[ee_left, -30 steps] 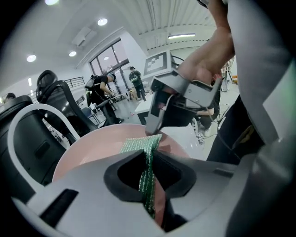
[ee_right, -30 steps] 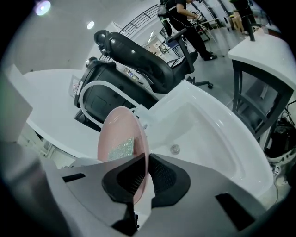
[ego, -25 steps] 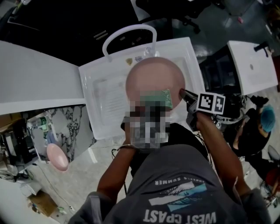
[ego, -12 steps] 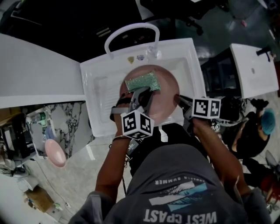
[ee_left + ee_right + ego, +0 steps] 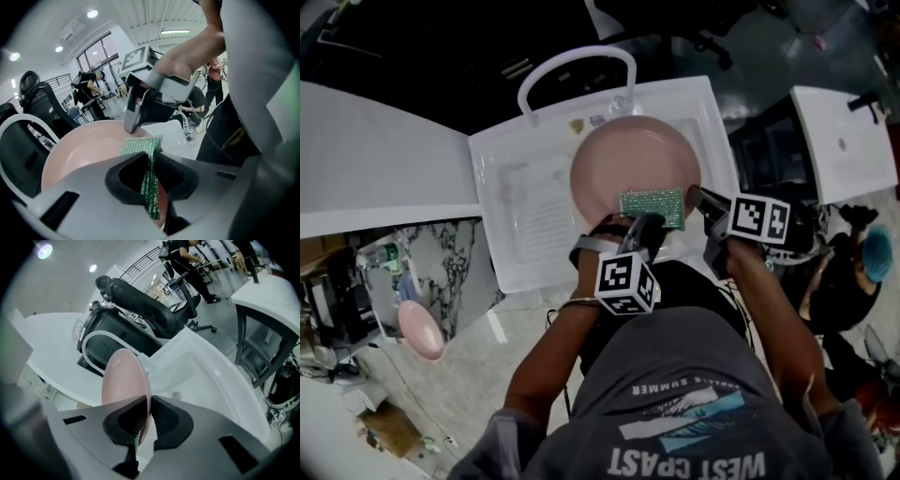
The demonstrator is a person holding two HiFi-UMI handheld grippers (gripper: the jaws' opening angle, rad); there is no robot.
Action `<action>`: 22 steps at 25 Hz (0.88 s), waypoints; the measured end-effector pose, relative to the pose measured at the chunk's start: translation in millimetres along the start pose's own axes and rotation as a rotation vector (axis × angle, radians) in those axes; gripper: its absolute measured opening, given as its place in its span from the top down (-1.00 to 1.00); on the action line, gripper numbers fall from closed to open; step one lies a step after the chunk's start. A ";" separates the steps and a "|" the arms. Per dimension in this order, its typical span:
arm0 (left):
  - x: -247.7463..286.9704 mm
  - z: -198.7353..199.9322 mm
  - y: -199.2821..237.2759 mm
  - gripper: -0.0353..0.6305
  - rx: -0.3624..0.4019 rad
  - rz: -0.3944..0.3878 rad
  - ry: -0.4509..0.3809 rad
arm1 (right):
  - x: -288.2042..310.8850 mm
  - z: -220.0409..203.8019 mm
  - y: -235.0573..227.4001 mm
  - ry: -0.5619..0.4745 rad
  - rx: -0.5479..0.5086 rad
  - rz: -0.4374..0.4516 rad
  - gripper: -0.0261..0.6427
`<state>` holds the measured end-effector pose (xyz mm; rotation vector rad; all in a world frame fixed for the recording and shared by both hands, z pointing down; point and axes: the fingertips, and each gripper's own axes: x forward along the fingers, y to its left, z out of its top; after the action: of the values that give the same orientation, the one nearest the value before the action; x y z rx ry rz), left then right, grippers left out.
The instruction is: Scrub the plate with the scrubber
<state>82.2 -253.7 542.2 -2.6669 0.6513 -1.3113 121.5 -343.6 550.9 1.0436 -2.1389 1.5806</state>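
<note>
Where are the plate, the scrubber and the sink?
plate [image 5: 623, 169], head view, bare middle of its face
scrubber [image 5: 652, 204], head view, middle of the green pad
sink [image 5: 530, 220], head view, bare floor left of the plate

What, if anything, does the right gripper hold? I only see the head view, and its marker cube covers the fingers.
Observer: In the right gripper view, the right gripper is shut on the rim of the plate, one finger on each face.
Operator: And is the left one really gripping, or just pushing?
Observer: Gripping. The left gripper view shows the left gripper pinching the scrubber edge-on, with its far end lying on the plate.
Operator: Anything in the sink near the plate?
Observer: Only the drain, which shows in the right gripper view on the floor of the sink, right beside the plate.
</note>
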 end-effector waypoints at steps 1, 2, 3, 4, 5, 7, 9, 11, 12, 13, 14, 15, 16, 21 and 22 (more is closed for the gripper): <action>-0.8 0.4 -5.8 0.73 -0.003 -0.006 -0.001 | -1.4 2.7 -1.5 -0.007 -0.005 -0.005 0.78; -2.7 -1.4 -9.3 0.73 -0.010 -0.006 0.001 | -2.2 3.8 -2.3 -0.011 -0.011 -0.007 0.78; -5.4 -5.1 -11.3 0.73 -0.019 -0.003 0.007 | -2.4 3.5 -2.6 -0.012 -0.014 -0.007 0.78; -8.8 -10.4 -12.3 0.73 -0.029 0.002 0.015 | -2.4 2.1 -2.7 -0.013 -0.014 -0.006 0.78; -12.8 -16.7 -12.6 0.73 -0.038 0.009 0.026 | -2.1 0.1 -3.0 -0.013 -0.013 -0.005 0.78; -21.5 -31.3 -8.5 0.73 -0.054 0.035 0.054 | -0.8 -4.2 -3.1 -0.009 -0.013 -0.003 0.78; -29.9 -47.1 3.1 0.73 -0.071 0.078 0.087 | 1.4 -8.0 -1.2 0.003 -0.018 0.001 0.78; -36.8 -60.4 20.3 0.73 -0.095 0.128 0.117 | 3.8 -12.8 1.5 0.019 -0.026 0.006 0.78; -39.7 -65.1 30.2 0.73 -0.109 0.154 0.127 | 5.0 -15.7 2.9 0.029 -0.029 0.009 0.78; -42.3 -68.5 40.4 0.73 -0.121 0.180 0.135 | 6.2 -19.1 4.7 0.040 -0.033 0.013 0.78; -44.3 -70.5 50.2 0.73 -0.131 0.203 0.140 | 7.5 -23.1 7.1 0.052 -0.038 0.017 0.78; -45.5 -70.8 59.4 0.73 -0.137 0.221 0.141 | 8.8 -27.8 10.2 0.065 -0.044 0.022 0.78; -45.4 -69.3 67.5 0.73 -0.141 0.235 0.139 | 10.0 -32.9 13.7 0.078 -0.049 0.028 0.78; -30.2 -50.1 81.5 0.72 -0.107 0.209 0.114 | 13.2 -52.2 30.7 0.110 -0.017 0.067 0.77; -25.3 -45.3 77.4 0.72 -0.095 0.185 0.106 | 12.2 -50.4 30.3 0.101 -0.006 0.068 0.76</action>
<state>7.8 -308.7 531.0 -2.5473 0.9713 -1.4104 82.7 -297.9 555.0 0.8777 -2.1306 1.6207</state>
